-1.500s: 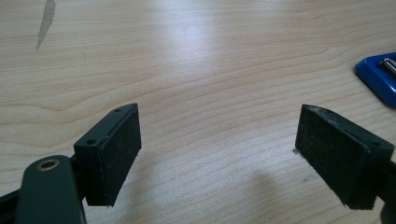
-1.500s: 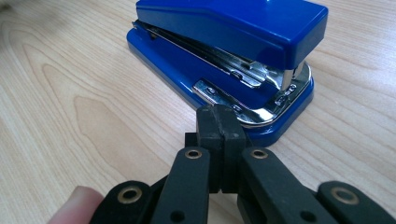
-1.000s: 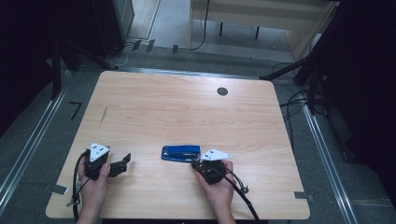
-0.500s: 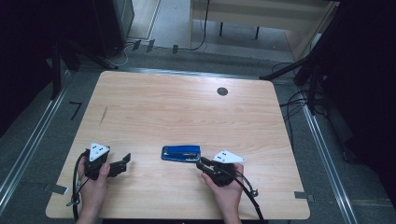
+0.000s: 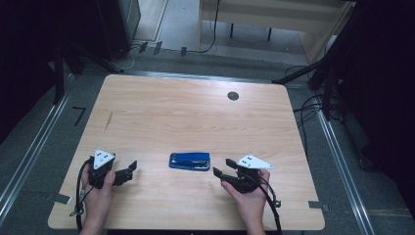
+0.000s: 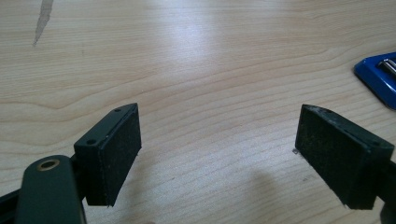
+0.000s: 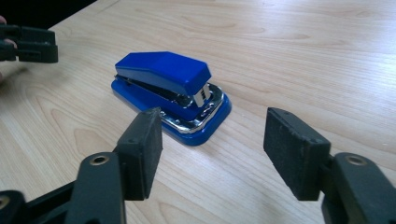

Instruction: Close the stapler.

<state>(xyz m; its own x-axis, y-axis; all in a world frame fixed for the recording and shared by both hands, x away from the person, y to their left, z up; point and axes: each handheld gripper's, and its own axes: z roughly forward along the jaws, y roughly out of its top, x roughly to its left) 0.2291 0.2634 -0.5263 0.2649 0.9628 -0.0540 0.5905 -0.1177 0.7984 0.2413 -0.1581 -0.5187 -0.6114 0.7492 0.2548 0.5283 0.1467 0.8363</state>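
Lab recording bay, lone wooden table [image 5: 195,112], floor cables [image 5: 313,110], dark curtains [image 5: 386,73]

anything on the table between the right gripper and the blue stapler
Nothing: bare wood separates the right gripper from the blue stapler, as the high view and right gripper view show.

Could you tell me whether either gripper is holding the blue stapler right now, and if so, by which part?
Neither: the stapler lies free on the table; the right gripper, jaws just opened, and left gripper are empty.
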